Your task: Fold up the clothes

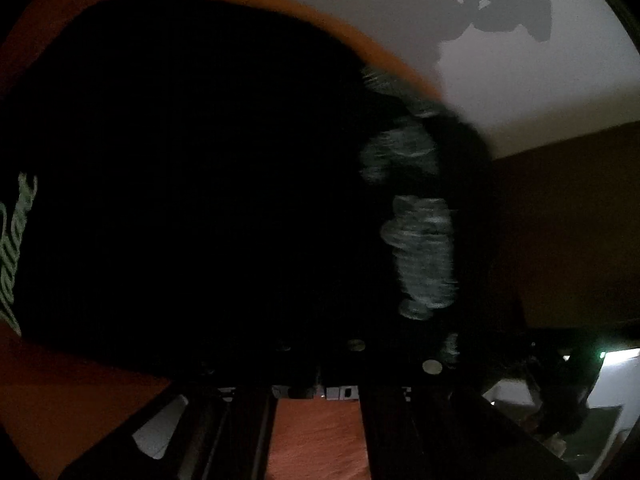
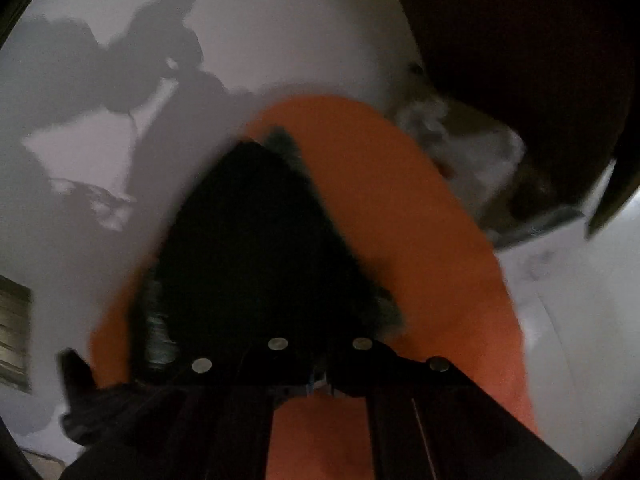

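Observation:
A black garment [image 1: 200,180] with pale script lettering [image 1: 16,248] and a grey ribbed trim [image 1: 424,248] fills most of the left wrist view. It covers my left gripper [image 1: 320,320], whose fingertips are buried in the cloth. In the right wrist view the same black garment [image 2: 260,248] rises in a triangle straight out of my right gripper [image 2: 320,320], with grey trim along its edges. Both grippers seem shut on the cloth, though the pads are hidden. Beneath the garment lies an orange surface [image 2: 420,260].
A white wall [image 2: 280,20] carries shadows of the grippers. A heap of pale fabric [image 2: 460,140] lies beyond the orange surface [image 1: 316,432]. A dark brown panel [image 2: 520,60] stands at the upper right, and a slatted vent [image 2: 12,332] at the left. The frames are dim and blurred.

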